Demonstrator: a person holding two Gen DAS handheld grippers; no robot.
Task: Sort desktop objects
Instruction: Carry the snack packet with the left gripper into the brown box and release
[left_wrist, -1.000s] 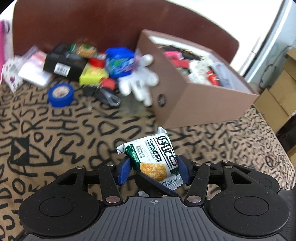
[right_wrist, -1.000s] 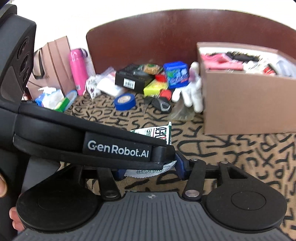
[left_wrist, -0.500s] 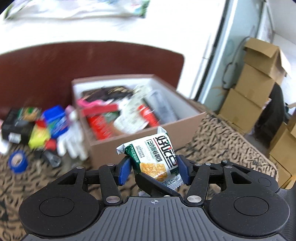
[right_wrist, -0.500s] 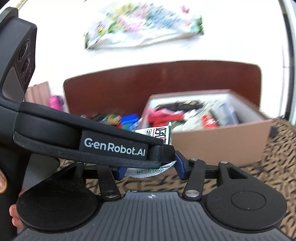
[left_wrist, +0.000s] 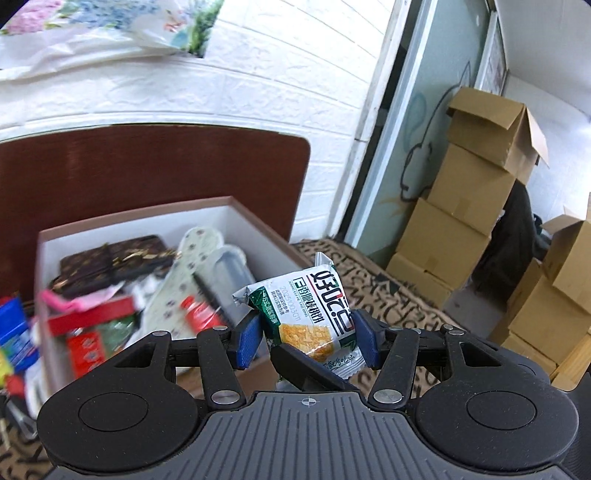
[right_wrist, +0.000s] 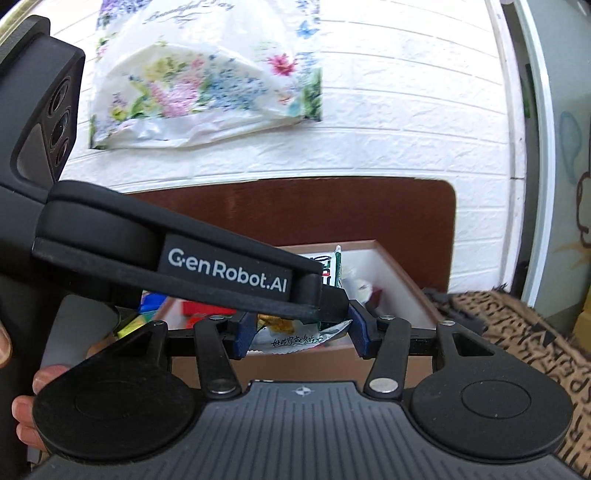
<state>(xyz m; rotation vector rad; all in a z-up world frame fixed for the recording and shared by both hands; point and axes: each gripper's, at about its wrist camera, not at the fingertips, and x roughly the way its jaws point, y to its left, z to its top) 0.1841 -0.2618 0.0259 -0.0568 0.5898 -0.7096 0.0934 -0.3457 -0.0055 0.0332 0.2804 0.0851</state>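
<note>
Packet (left_wrist: 314, 317) clamped between both blue pads of left gripper (left_wrist: 306, 336); right gripper (right_wrist: 301, 332) grips the same packet (right_wrist: 295, 334). Held above near right corner of the filled box (left_wrist: 255, 218).

Stacked brown cardboard cartons (left_wrist: 469, 206) stand right of the tool; a floral plastic bag (right_wrist: 207, 85) hangs on the white brick wall (right_wrist: 388, 122) above it.

Green-white snack packet (left_wrist: 314, 314) upright, apparently above the open box (left_wrist: 255, 218).
</note>
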